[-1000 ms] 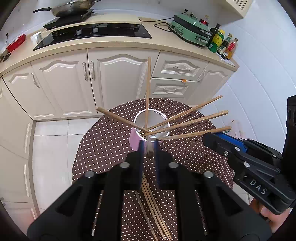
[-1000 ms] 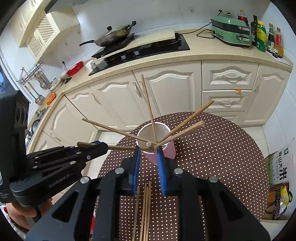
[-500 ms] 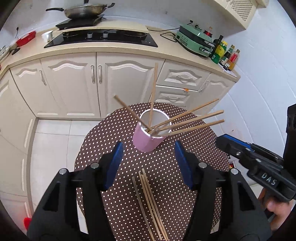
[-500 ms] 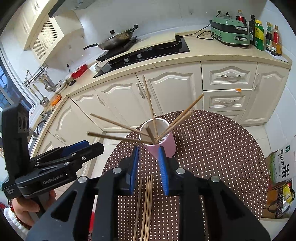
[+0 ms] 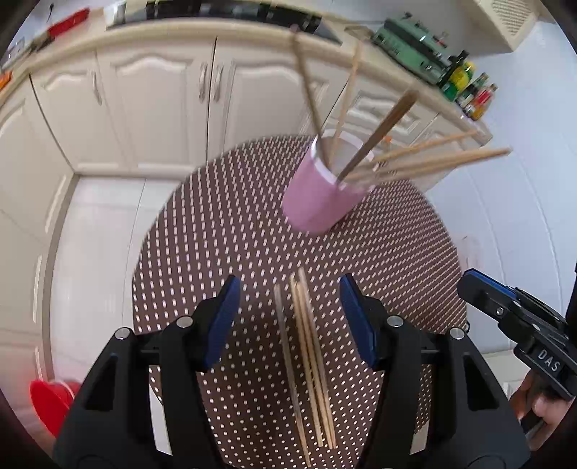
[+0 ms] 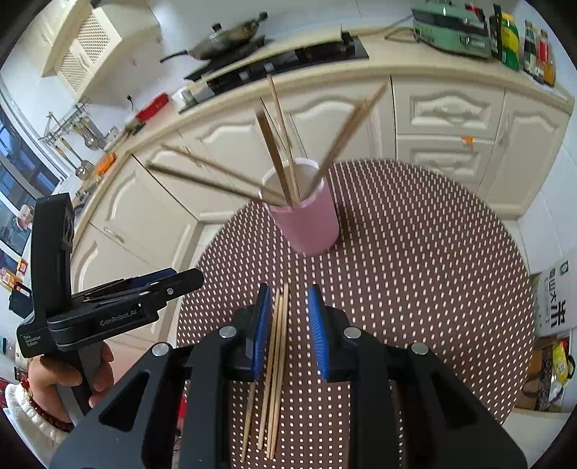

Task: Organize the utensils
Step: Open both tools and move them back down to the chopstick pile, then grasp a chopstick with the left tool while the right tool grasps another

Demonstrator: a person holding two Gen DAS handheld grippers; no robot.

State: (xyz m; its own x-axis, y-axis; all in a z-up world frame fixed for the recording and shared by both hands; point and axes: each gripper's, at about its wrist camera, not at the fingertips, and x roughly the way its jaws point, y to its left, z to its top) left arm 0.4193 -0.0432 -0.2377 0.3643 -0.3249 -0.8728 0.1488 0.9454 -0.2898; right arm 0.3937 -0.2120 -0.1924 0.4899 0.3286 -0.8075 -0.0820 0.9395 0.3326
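Note:
A pink cup (image 5: 317, 202) (image 6: 306, 220) stands on the round dotted table (image 5: 223, 231) (image 6: 414, 252) and holds several wooden chopsticks that fan outward. Several loose chopsticks (image 5: 306, 353) (image 6: 276, 353) lie flat on the table in front of the cup. My left gripper (image 5: 288, 310) is open and empty above the loose chopsticks, which lie between its jaws. My right gripper (image 6: 288, 314) is partly open and empty, its jaws either side of the same chopsticks. Each gripper shows in the other's view, the right (image 5: 512, 324) and the left (image 6: 119, 299).
White kitchen cabinets (image 5: 162, 93) and a counter with a stove and pan (image 6: 230, 32), a green appliance (image 6: 450, 25) and bottles (image 6: 523, 47) stand behind the table. A red bucket (image 5: 50, 397) sits on the floor at left. A box (image 6: 555, 303) stands at right.
My left gripper opened, let go of a chopstick into the cup, then drew back and down over the loose chopsticks. My right gripper also moved back and opened slightly.

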